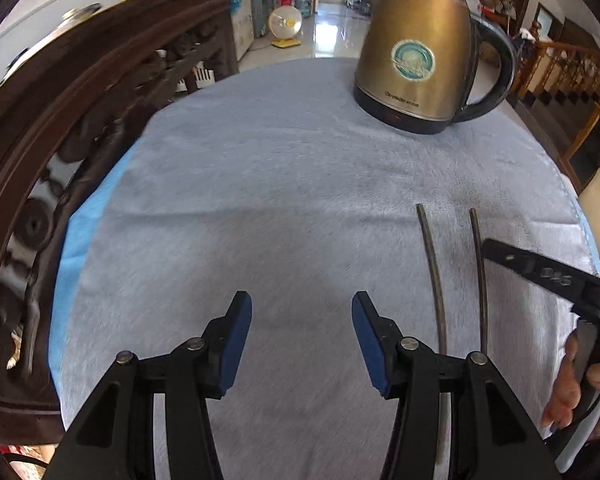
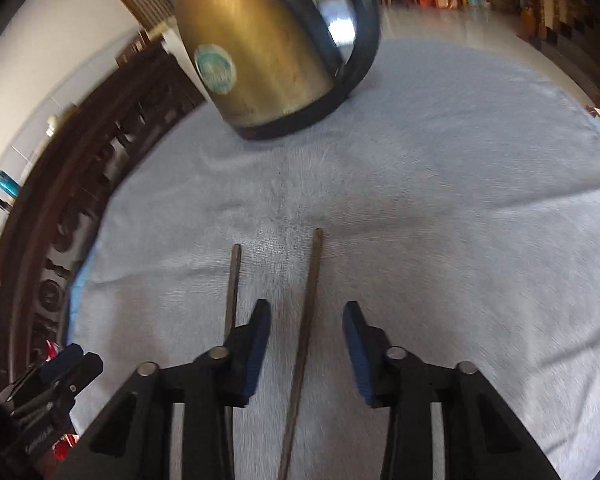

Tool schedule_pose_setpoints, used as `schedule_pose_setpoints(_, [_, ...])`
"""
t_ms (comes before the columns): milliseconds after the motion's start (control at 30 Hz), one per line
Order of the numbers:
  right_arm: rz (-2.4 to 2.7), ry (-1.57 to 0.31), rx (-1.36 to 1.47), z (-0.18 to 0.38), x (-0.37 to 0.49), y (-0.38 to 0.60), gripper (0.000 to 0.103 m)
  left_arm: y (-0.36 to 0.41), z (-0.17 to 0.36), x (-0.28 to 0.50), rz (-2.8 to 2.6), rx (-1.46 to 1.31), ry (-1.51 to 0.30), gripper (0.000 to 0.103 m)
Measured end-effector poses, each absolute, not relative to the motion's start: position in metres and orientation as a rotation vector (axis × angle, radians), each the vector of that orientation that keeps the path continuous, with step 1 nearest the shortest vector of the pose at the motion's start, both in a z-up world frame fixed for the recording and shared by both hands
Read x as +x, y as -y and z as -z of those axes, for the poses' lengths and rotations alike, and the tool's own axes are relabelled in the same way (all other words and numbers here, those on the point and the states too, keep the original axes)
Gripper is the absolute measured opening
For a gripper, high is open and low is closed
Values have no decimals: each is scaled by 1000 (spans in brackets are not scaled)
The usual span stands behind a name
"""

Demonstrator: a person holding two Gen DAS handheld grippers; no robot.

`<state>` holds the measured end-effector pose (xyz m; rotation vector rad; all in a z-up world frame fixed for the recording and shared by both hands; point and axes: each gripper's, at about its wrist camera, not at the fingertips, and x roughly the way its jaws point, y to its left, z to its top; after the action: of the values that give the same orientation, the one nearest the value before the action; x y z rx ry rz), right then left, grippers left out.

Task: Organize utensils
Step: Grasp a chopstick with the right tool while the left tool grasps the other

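- The left gripper [image 1: 302, 308] hangs over bare grey cloth [image 1: 284, 184], its jaws spread wide with nothing between them.
- The right gripper [image 2: 306, 316] is likewise wide open and grips nothing; one chopstick [image 2: 306, 312] lies on the cloth between its jaws, not touched by either blue pad.
- The second chopstick [image 2: 233, 284] lies just beside the first, outside the left jaw, roughly parallel and apart from it.
- In the left wrist view both chopsticks sit to the right of the left gripper.
- A brass-coloured kettle [image 1: 416, 52] with a black handle stands at the far side of the cloth-covered counter, well apart from the chopsticks.
- A carved dark wooden chair [image 1: 80, 92] borders the counter's left edge.
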<state>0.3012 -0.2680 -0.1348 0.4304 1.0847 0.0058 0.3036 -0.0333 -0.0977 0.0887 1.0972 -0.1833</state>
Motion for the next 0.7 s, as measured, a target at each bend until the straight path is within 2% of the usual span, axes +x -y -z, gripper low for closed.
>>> schedule_pose_setpoints(67, [-4,-1127,418,143,313,261,33,45,97,310,200,103,-1108,53])
schedule_pose_setpoints(167, [26,-1130,345,146,322,253,8,58,98,316,220,99,-1124,53])
schedule_pose_setpoints(600, [9,-1088,391,152,267,308,7,133,129,349,305,156,-1209,52])
schedule_pose_setpoints(633, [4,-1091,403,152,266,313,7,137,134,352,307,159,-1224,51])
schedule_pose_setpoints(700, [-7,-1094,412,152,261,318,7,140,143,358,303,143,-1268,30])
